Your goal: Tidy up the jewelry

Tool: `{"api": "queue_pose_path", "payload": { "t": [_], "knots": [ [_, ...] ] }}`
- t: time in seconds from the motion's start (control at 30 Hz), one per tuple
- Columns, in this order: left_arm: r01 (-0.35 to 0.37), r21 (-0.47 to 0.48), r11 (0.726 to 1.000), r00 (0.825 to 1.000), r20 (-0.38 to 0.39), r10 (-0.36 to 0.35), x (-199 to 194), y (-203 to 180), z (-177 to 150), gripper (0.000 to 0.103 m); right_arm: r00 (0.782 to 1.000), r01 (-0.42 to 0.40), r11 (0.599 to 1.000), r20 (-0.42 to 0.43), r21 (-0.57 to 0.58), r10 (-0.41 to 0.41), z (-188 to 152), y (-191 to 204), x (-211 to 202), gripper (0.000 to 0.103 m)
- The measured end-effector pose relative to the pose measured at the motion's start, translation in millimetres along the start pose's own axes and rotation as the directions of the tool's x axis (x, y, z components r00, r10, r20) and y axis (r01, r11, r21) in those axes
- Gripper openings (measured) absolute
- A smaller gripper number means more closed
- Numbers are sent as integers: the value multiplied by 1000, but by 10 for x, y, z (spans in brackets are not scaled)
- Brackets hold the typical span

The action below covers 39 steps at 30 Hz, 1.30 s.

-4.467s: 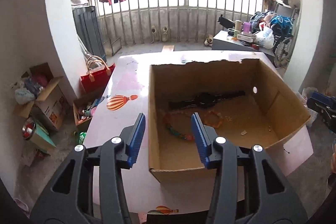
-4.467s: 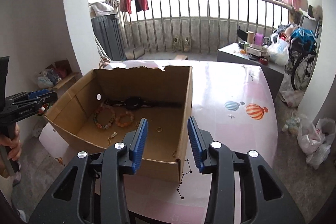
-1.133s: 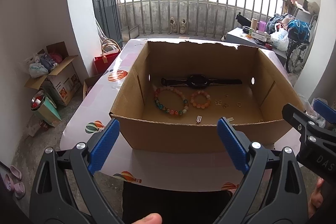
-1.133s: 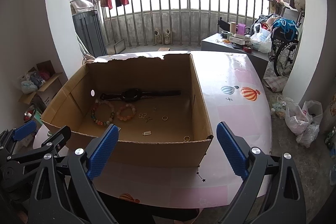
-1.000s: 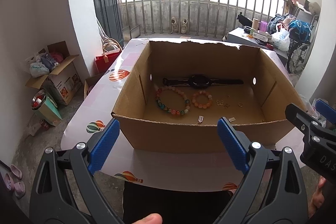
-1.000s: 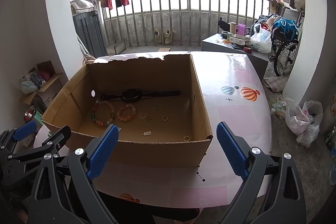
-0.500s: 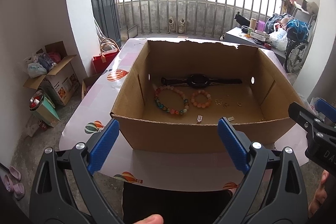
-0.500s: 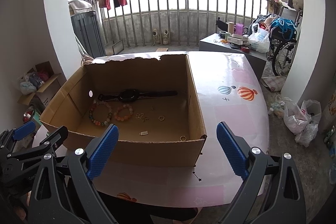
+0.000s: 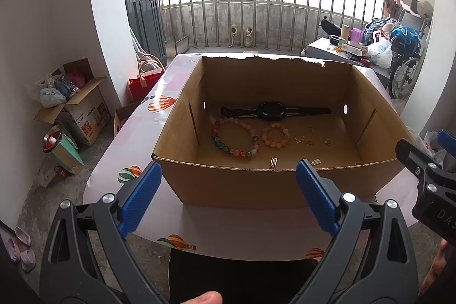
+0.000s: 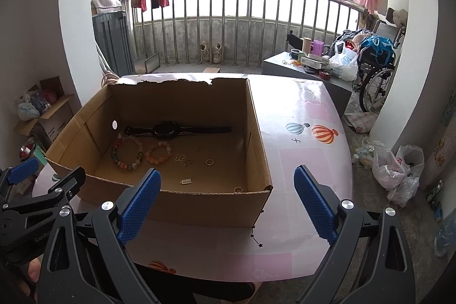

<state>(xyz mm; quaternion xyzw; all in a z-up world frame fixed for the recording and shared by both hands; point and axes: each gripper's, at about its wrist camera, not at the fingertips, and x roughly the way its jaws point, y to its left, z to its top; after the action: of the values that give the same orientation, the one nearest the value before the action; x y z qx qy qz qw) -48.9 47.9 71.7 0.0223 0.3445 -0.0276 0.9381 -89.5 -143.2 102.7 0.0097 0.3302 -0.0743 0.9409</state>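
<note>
All the jewelry in view is lying on the floor of the cardboard box (image 9: 250,187): a black watch (image 9: 272,110) along its far wall, a multicoloured bead bracelet (image 9: 234,137) and an orange bead bracelet (image 9: 275,135) nearer the middle, and small rings and charms (image 9: 309,140) scattered toward its right side. The left gripper (image 9: 228,198) and right gripper (image 10: 226,198) are both hanging wide open and empty just outside the box's near wall. Judging from this, the sorting is either just starting or pausing between pieces, with nothing grouped apart yet

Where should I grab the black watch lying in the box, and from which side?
Judging by its pose, take the black watch at a strap beside the bulky face, from above. It lies flat, stretched along the cardboard box's far wall, so pinch across the narrow band.
</note>
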Motion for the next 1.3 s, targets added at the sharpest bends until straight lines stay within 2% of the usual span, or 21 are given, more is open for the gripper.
{"api": "queue_pose_path", "payload": {
  "t": [0.43, 1.3],
  "knots": [
    [-19, 25, 1000, 1000, -3, 19, 35, -37, -9, 92, 1000, -5, 1000, 4, -11, 5, -2, 37, -19, 94],
    [-5, 21, 1000, 1000, -5, 5, 33, -65, -10, 92, 999, -35, 999, 1, -2, 35, 4, 91, -2, 96]
  ]
}}
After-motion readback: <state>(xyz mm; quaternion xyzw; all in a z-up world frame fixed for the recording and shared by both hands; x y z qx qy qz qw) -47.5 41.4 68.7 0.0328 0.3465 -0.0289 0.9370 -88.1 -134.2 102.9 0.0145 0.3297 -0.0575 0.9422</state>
